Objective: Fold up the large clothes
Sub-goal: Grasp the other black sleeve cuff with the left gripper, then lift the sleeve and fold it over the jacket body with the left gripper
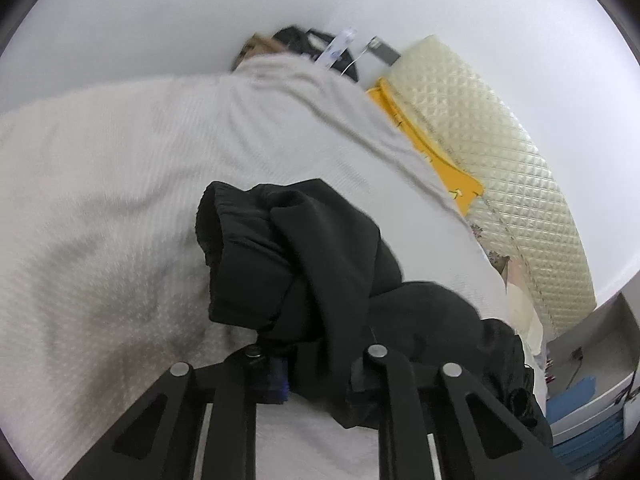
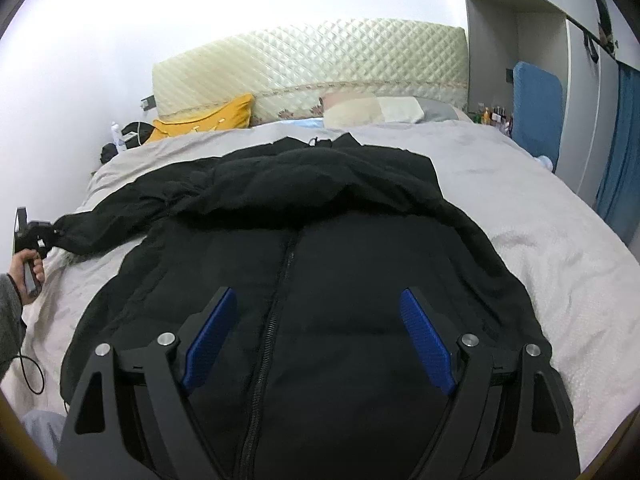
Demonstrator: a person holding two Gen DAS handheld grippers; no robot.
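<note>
across the grey bedspread point(image 2: 520, 208) a black padded jacket point(image 2: 320, 240) is spread front-up, zip closed. its sleeve cuff point(image 1: 240, 240) is pinched in the closed left gripper point(image 1: 316, 360) at the bed's edge; the right gripper point(image 2: 316, 340) is held open above the jacket's front, gripping nothing. only cuff fabric is caught — a quick pull could slip it free, or the whole jacket could be dragged askew.

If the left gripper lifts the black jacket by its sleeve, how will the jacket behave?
Probably floppy: the sleeve already bunches in the left gripper. The black jacket looks puffy and quilted, so likely light yet bulky. Its body would probably drag across the bedspread.
</note>
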